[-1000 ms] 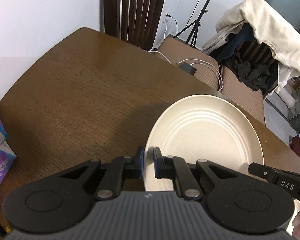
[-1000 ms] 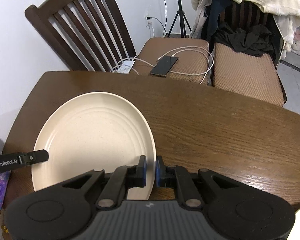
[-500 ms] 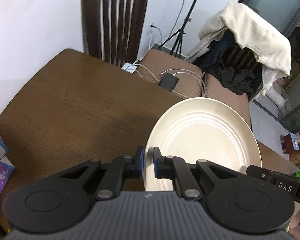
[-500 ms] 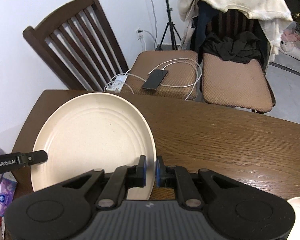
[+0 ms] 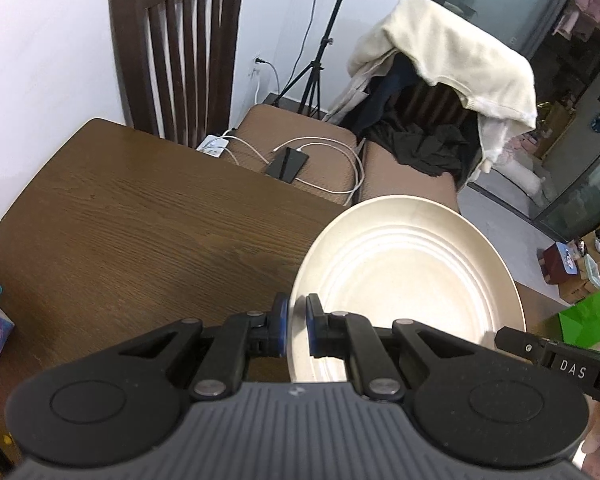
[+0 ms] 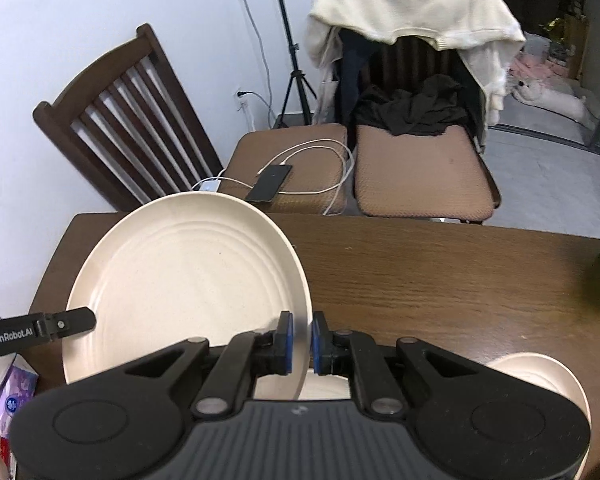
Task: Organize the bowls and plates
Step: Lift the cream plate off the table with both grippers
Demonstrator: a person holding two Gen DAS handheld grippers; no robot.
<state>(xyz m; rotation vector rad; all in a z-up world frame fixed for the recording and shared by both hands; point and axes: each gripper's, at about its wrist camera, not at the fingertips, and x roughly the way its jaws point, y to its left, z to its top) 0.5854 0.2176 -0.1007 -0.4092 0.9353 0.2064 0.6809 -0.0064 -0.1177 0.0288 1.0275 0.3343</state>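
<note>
The left tongs [image 5: 293, 325] are pinched shut on the left rim of a cream plate [image 5: 404, 284], and the right tongs [image 6: 299, 340] are clamped on its opposite rim, so the plate hangs tilted between them above the brown desk [image 5: 132, 216], clear of the wood and reaching past the desk's far edge in both views. A second cream dish [image 6: 540, 376] sits at the desk's near right edge, just beside the right tongs. Beyond the far edge stand a slatted chair [image 6: 116, 120] with a phone [image 6: 270, 182] and white cable [image 6: 320, 152] on its seat, and a chair draped with a cream garment [image 6: 412, 4].
</note>
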